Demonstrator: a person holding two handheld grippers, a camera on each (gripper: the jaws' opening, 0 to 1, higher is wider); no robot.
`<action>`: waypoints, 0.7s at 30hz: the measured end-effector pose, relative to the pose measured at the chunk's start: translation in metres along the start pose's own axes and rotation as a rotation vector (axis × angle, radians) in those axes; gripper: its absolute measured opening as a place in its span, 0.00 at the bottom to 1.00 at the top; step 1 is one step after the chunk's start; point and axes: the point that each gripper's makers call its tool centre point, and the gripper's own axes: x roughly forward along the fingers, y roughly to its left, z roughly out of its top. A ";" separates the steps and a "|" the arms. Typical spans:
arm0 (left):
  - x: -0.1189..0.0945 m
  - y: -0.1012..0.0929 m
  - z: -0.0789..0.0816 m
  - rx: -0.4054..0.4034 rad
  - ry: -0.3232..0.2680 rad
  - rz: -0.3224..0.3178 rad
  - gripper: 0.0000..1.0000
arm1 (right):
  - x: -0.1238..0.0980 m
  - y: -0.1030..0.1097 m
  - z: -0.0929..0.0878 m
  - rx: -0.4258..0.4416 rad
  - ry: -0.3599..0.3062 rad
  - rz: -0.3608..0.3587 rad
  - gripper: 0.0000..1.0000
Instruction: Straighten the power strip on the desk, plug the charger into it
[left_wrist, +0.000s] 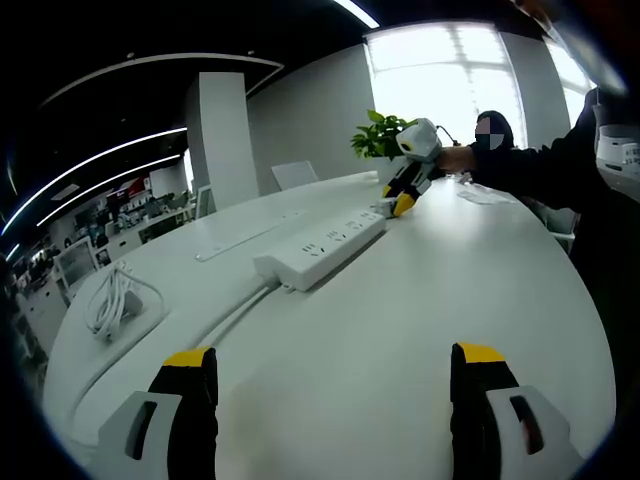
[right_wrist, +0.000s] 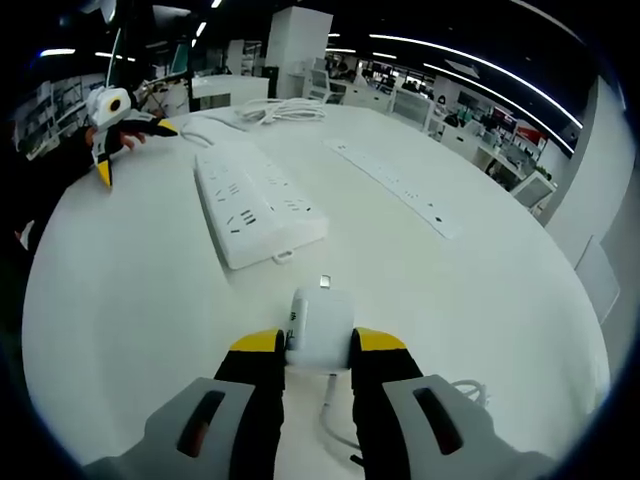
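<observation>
- The right gripper is closed on the white charger; its yellow-tipped jaws press both sides of the charger body, just above the white surface.
- The charger's prongs point toward the power strip. A white cable runs back from the charger between the jaws.
- The power strip lies flat on the surface just beyond the charger, apart from it, sockets facing up. In the left gripper view the same power strip sits at an angle, its cord running along the surface toward the camera.
- The left gripper is open: its jaws stand wide apart above the bare surface and hold nothing. In the right gripper view the left gripper hovers past the far end of the strip.
- A coiled white cable rests on the surface, well apart from the strip.
- A long flat socket panel is set into the surface.
- A potted green plant stands at the far side; its pot is hidden.
</observation>
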 end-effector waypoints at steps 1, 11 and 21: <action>0.000 0.000 0.000 0.001 0.000 -0.001 0.99 | 0.000 -0.001 0.000 -0.001 0.002 -0.001 0.24; 0.002 -0.001 0.002 0.002 -0.008 -0.009 0.99 | -0.009 -0.002 -0.004 -0.028 0.041 -0.016 0.24; 0.000 -0.002 0.003 0.005 -0.017 -0.013 0.99 | -0.019 0.001 0.009 -0.070 0.050 -0.023 0.24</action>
